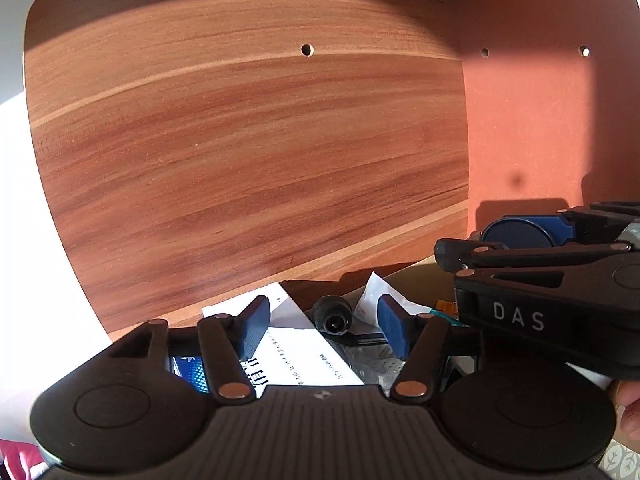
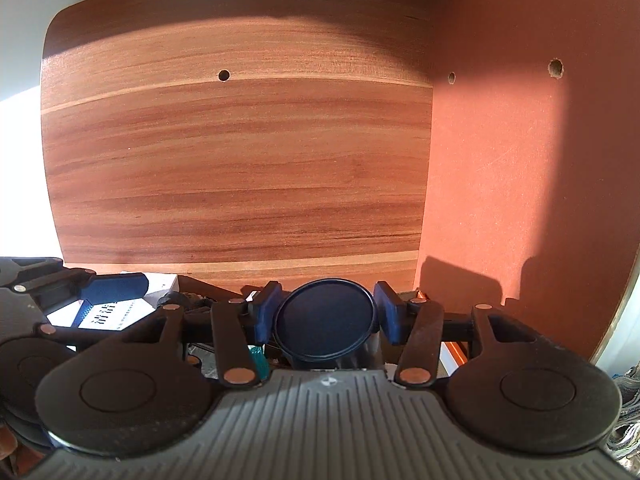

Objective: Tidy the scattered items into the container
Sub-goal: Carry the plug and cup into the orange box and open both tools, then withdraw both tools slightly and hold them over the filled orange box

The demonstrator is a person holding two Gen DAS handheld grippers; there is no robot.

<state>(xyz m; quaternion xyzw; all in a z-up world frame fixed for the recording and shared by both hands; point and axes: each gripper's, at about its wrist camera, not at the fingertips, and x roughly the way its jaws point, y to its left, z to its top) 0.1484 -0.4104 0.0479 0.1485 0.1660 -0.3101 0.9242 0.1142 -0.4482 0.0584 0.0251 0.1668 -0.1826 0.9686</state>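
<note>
A wood-grain panel (image 1: 248, 152) and a reddish side wall (image 1: 532, 120) close in the background.

In the left wrist view, the left gripper (image 1: 324, 320) hangs with jaws apart over a white leaflet (image 1: 296, 344) and a black knob-like part (image 1: 332, 314), gripping neither; they seem to lie among other clutter, probably in the container, whose rim stays hidden. The right gripper (image 1: 472, 246) enters from the right.

The right wrist view alone shows the dark blue round lid (image 2: 325, 322) face-on between the right gripper's (image 2: 326, 314) blue pads (image 2: 266, 312). The left pad touches its rim and the right stands just clear, so it looks released, likely to drop it in.
</note>
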